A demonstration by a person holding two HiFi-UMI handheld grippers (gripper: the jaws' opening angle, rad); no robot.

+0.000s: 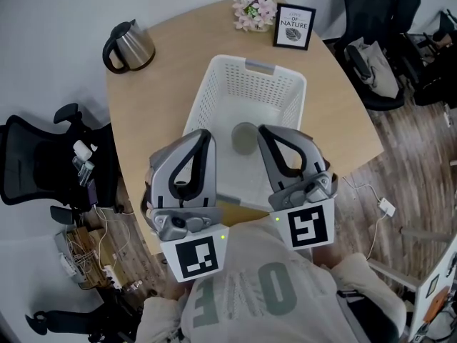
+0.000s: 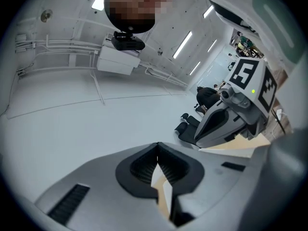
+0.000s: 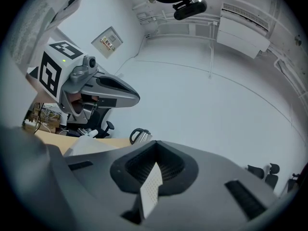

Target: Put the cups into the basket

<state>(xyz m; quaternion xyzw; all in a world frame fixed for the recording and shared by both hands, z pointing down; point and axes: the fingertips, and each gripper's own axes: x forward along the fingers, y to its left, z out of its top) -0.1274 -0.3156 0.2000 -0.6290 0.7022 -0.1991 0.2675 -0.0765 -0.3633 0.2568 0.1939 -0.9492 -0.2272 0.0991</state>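
Observation:
A white slatted basket (image 1: 214, 84) stands on the round wooden table (image 1: 335, 106). One grey-green cup (image 1: 244, 138) sits upright on the basket's floor, near its front wall. My left gripper (image 1: 202, 136) and right gripper (image 1: 265, 131) are held side by side at the near rim of the basket, close to the person's chest. Both are shut and hold nothing. In the left gripper view my left gripper (image 2: 158, 147) points up at the ceiling, with the right gripper (image 2: 226, 121) beside it. The right gripper view shows my right gripper (image 3: 155, 146) with its pads together.
At the table's far left stands a steel kettle (image 1: 131, 45). A flower bunch (image 1: 255, 9) and a framed sign (image 1: 294, 26) are at the far edge. Black office chairs stand at the left (image 1: 36, 159) and at the upper right (image 1: 378, 48). Cables lie on the floor.

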